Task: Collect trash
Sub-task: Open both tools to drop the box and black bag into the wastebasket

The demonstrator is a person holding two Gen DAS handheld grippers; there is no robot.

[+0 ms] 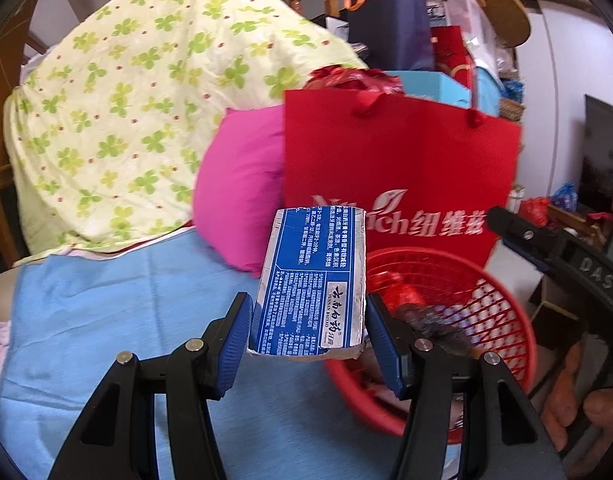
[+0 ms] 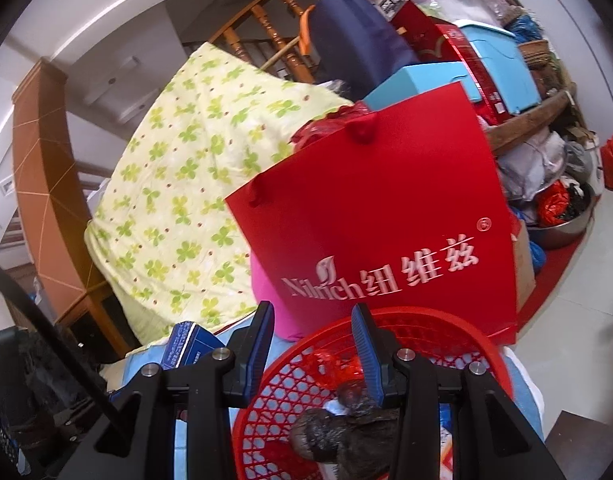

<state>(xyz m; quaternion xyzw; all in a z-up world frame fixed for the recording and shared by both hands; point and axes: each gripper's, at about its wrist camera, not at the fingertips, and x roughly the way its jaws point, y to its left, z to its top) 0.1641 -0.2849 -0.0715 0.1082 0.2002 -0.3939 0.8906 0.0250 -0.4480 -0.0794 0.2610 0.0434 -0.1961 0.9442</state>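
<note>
The left gripper (image 1: 308, 320) was clamped on a blue toothpaste box (image 1: 312, 280) at frame centre, its long axis pointing away along the fingers; the red mesh basket (image 1: 466, 280) lay just lower right of it. The right gripper (image 2: 314, 344) stood open and empty, straddling the basket's (image 2: 426, 320) rim. Only the right view showed dark trash (image 2: 346, 432) inside, with the box (image 2: 186, 344) at lower left.

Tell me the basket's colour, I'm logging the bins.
Red, with an open lattice wall. The basket shows best in the right wrist view.
</note>
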